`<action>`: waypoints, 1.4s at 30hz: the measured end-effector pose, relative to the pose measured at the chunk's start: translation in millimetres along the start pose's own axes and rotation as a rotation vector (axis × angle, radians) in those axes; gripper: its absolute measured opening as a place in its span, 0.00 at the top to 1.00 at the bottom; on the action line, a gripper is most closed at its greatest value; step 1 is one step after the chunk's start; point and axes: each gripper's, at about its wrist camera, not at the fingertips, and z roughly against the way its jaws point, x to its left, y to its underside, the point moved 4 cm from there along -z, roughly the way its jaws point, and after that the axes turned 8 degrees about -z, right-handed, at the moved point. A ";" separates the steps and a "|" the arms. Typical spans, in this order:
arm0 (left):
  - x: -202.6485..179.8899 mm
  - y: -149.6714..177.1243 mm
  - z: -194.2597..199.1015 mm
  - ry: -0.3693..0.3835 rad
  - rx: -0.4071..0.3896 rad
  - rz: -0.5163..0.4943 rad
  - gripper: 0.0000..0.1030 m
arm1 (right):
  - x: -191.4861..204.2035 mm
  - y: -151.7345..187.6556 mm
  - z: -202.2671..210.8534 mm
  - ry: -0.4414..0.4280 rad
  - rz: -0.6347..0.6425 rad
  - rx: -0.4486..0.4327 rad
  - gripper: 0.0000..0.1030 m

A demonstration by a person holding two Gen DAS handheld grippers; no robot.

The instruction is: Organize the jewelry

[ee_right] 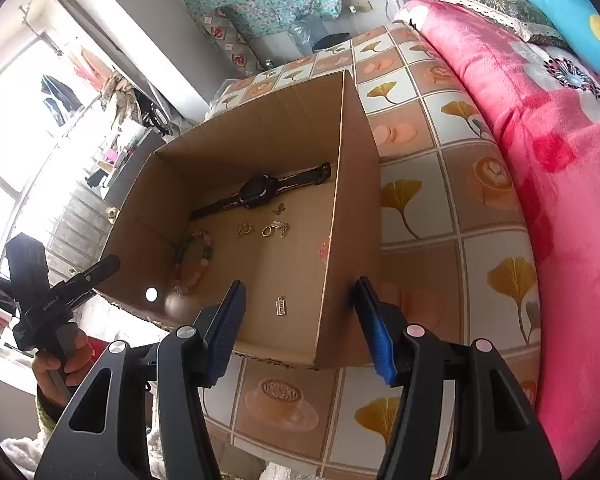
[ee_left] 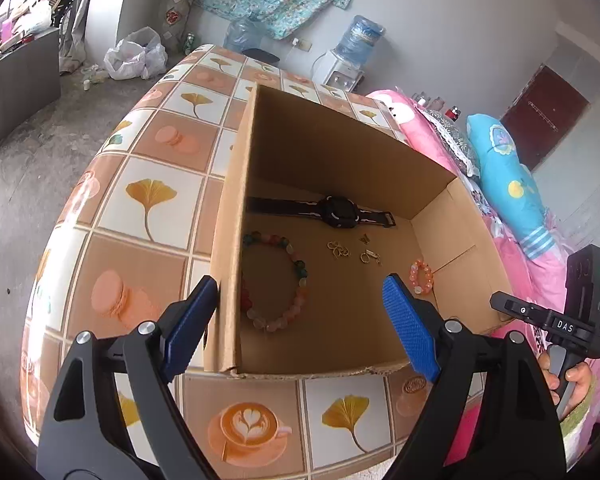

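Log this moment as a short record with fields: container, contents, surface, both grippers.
container: open cardboard box on the table
contents: black watch, large multicoloured bead bracelet, small orange bead bracelet, small gold pieces, small silver charm
surface: tiled-pattern tablecloth
left gripper: open, empty, straddling the box's left wall
right gripper: open, empty, straddling the box's right wall

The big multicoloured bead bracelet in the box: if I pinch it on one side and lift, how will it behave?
The bead bracelet is a loop of separate round beads, so it will probably sag and dangle rather than hold its ring shape. The beads look smooth and glossy, so flat pads may slip off. Pushed, it likely deforms or slides across the cardboard box floor.
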 end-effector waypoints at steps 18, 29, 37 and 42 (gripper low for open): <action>-25.8 56.4 81.0 -0.146 -0.156 -0.138 0.16 | 4.2 63.2 72.5 0.108 0.023 -0.162 0.36; -65.2 93.2 95.1 -0.298 -0.148 -0.247 0.08 | 40.0 127.3 48.4 0.108 0.103 -0.078 0.25; -64.5 85.6 79.0 -0.366 -0.054 -0.226 0.08 | 72.4 120.9 42.5 0.179 0.176 -0.170 0.16; -66.3 90.4 71.2 -0.345 0.002 -0.197 0.08 | 79.2 125.2 35.7 0.212 0.204 -0.160 0.15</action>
